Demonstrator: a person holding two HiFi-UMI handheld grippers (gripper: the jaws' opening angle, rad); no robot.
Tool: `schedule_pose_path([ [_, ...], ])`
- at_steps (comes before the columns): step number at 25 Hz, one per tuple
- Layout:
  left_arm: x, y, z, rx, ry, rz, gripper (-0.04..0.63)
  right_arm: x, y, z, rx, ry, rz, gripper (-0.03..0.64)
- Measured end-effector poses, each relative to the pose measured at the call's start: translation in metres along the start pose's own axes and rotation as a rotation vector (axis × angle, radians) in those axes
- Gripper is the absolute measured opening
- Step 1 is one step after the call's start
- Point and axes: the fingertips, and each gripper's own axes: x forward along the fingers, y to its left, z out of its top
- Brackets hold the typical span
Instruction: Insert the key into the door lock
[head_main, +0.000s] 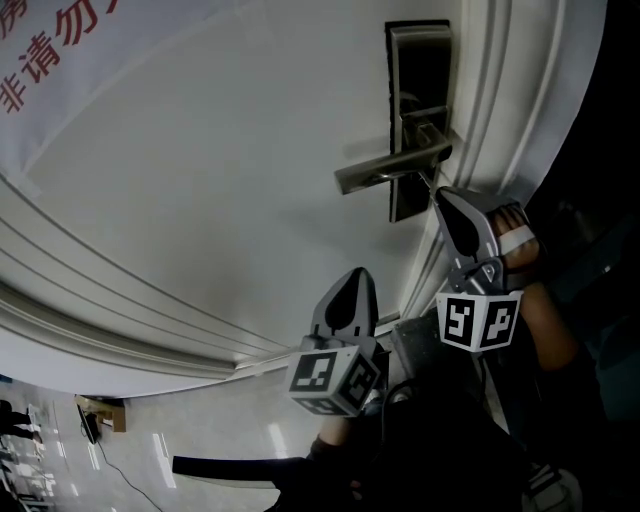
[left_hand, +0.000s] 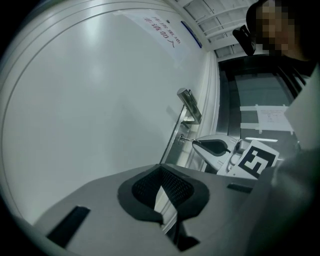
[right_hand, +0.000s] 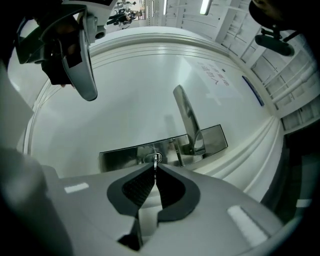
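A steel lock plate (head_main: 418, 110) with a lever handle (head_main: 395, 165) sits on the white door (head_main: 220, 180). My right gripper (head_main: 438, 192) is shut on a small key (right_hand: 156, 161), just below the handle. In the right gripper view, the key's tip is at the round keyhole (right_hand: 154, 158) in the lock plate (right_hand: 120, 154); how deep it sits is hidden. My left gripper (head_main: 358, 272) hangs lower and left, off the lock, its jaws closed on nothing. From the left gripper view the right gripper (left_hand: 212, 146) and the key (left_hand: 186, 139) show beside the handle (left_hand: 189, 105).
The moulded door frame (head_main: 500, 100) runs just right of the lock. A sign with red characters (head_main: 40, 60) hangs on the door at upper left. Shiny floor (head_main: 150, 440) shows at lower left. A paper notice (left_hand: 270, 117) hangs on glass beyond the frame.
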Motion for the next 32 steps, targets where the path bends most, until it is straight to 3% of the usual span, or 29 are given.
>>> schedule_pose_path([
  [7,0.014,-0.008,-0.004,0.095,0.030,-0.034,0.000,0.001,-0.002,0.000,-0.010,0.042,0.019,0.012],
  [17,0.034,-0.027,-0.015,0.166,0.082,-0.029,0.000,0.001,-0.003,0.003,-0.028,0.081,0.057,0.012],
  [22,0.032,-0.029,-0.022,0.155,0.082,-0.033,0.000,0.001,-0.004,0.004,-0.034,0.107,0.066,0.012],
  [27,0.030,-0.030,-0.019,0.142,0.076,-0.030,0.000,0.003,-0.003,0.004,-0.133,0.129,0.058,0.012],
  [32,0.029,-0.028,-0.020,0.136,0.065,-0.037,0.000,0.008,-0.002,0.004,-0.155,0.139,0.068,0.012],
])
